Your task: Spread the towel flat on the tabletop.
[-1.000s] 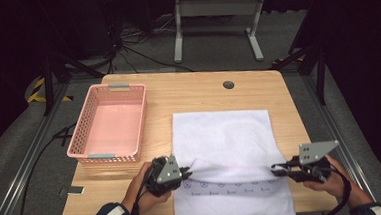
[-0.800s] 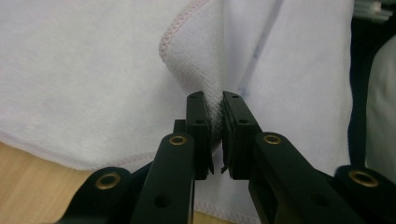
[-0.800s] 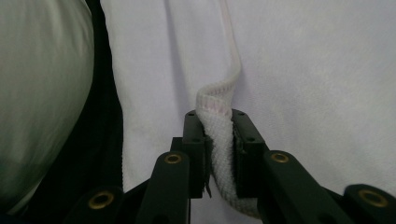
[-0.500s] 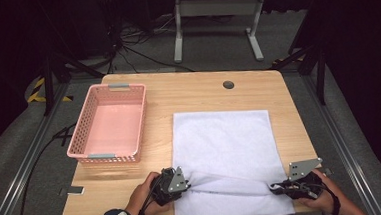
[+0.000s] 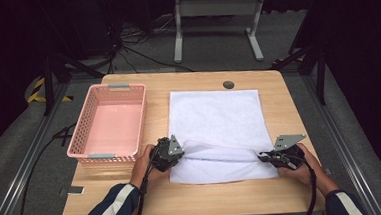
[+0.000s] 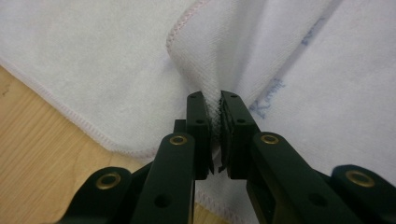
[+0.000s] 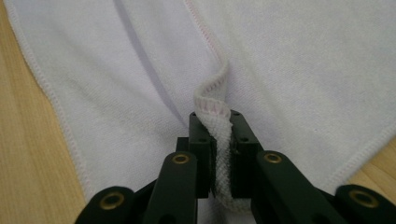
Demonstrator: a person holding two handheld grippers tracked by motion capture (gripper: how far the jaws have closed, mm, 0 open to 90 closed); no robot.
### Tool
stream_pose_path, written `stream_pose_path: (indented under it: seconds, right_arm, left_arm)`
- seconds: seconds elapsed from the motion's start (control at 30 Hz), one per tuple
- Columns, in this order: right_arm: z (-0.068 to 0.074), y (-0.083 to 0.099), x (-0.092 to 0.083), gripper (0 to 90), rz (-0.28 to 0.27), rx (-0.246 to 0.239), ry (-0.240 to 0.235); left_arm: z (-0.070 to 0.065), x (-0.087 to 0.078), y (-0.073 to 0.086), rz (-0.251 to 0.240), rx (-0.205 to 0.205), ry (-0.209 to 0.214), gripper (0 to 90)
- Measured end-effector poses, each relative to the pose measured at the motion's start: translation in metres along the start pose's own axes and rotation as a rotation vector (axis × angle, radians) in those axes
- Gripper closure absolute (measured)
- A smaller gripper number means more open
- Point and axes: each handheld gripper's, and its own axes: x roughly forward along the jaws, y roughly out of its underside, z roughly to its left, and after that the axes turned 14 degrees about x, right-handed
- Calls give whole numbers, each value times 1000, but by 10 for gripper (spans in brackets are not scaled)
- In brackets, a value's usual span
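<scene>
Both tongs pinch the towel, its long axis running away from the person.

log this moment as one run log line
left claw: shut on towel edge | right claw: shut on towel edge | towel: flat on table, near edge pinched up | basket: empty

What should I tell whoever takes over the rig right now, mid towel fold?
Left gripper: shut on the towel, pinching a raised edge at its left side.
Right gripper: shut on the towel's edge at the right side.
Towel: spread on the table, a ridge lifted between the grippers across its near part. Pink basket sits left of it, nothing inside.
Done: both edges gripped.
Left: probably finish the fold and release.
</scene>
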Motion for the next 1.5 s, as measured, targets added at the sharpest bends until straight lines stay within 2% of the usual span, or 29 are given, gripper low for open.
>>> stream_pose_path:
  seconds: [0.07, 0.13, 0.17, 0.23, 0.27, 0.4, 0.47, 0.57, 0.6, 0.67, 0.7, 0.73, 0.77, 0.8, 0.83, 0.87, 0.9, 0.93, 0.97, 1.0, 1.07, 1.1, 1.13, 1.2, 1.23, 1.27, 1.3, 1.37, 1.5]
  right_arm:
    - [1, 1, -4, 820, -17, -1, -7]
    - [6, 4, -21, 792, -48, -26, -38]
    - [8, 5, -26, 786, -55, -40, -52]
    - [11, 9, -34, 771, -50, -56, -80]
    - [14, 11, -37, 765, -46, -65, -82]
    - [22, 21, -45, 683, -9, -103, -113]
    - [29, 27, -46, 676, 33, -124, -138]
    - [35, 32, -50, 627, 61, -136, -142]
    - [36, 34, -53, 616, 50, -132, -161]
    - [39, 36, -61, 559, 20, -131, -175]
    - [39, 36, -61, 559, 20, -131, -175]
    - [39, 36, -65, 553, 10, -129, -181]
    - [40, 36, -69, 566, -12, -119, -165]
    - [40, 33, -72, 632, -36, -87, -132]
    - [40, 31, -73, 650, -41, -74, -109]
    - [40, 31, -73, 650, -41, -74, -109]
    - [39, 29, -72, 660, -43, -69, -97]
    - [40, 28, -71, 652, -39, -62, -109]
    - [44, 27, -66, 638, -2, -81, -99]
    - [44, 27, -66, 638, -2, -81, -99]
    - [45, 29, -59, 595, 33, -81, -108]
    - [44, 30, -58, 596, 38, -81, -108]
    - [44, 31, -57, 596, 51, -80, -112]
    - [45, 35, -55, 601, 76, -84, -101]
    - [45, 37, -54, 614, 94, -89, -97]
    - [45, 38, -54, 645, 105, -84, -87]
    - [45, 39, -53, 681, 103, -83, -87]
    - [45, 40, -52, 717, 104, -79, -87]
    - [48, 41, -49, 791, 143, -95, -48]
  left_arm:
    - [-1, -6, 1, -28, 2, 3, 824]
    - [-3, -19, 4, -96, 5, -12, 821]
    - [-8, -29, 7, -119, 37, -29, 821]
    - [-13, -36, 10, -140, 59, -28, 816]
    - [-20, -41, 13, -130, 87, -19, 811]
    - [-33, -47, 19, -106, 133, 16, 776]
    - [-38, -50, 25, -103, 115, 54, 757]
    - [-41, -56, 29, -98, 61, 67, 669]
    - [-40, -59, 30, -108, 43, 78, 673]
    - [-40, -64, 27, -125, -16, 48, 581]
    - [-40, -64, 27, -125, -16, 48, 542]
    - [-38, -67, 25, -156, -39, 59, 542]
    - [-38, -67, 21, -160, -50, 45, 505]
    - [-37, -68, 17, -167, -47, 39, 394]
    - [-38, -67, 8, -194, -18, 98, 400]
    - [-38, -67, 8, -194, -18, 98, 389]
    - [-41, -64, 1, -176, 35, 102, 389]
    - [-42, -59, -3, -168, 49, 118, 359]
    - [-42, -54, -6, -154, 44, 123, 359]
    - [-41, -49, -7, -135, 33, 123, 359]
    - [-38, -31, -5, -69, -29, 173, 323]
    - [-38, -28, -5, -66, -14, 180, 328]
    - [-38, -28, -5, -66, -14, 180, 388]
    - [-40, -25, -3, -25, 52, 219, 517]
    - [-41, -26, -1, -20, 56, 221, 613]
    - [-40, -27, 0, -7, 60, 217, 644]
    - [-41, -27, 1, -12, 49, 211, 717]
    - [-39, -30, 3, -10, 39, 211, 737]
    - [-36, -38, 6, -56, 11, 180, 800]
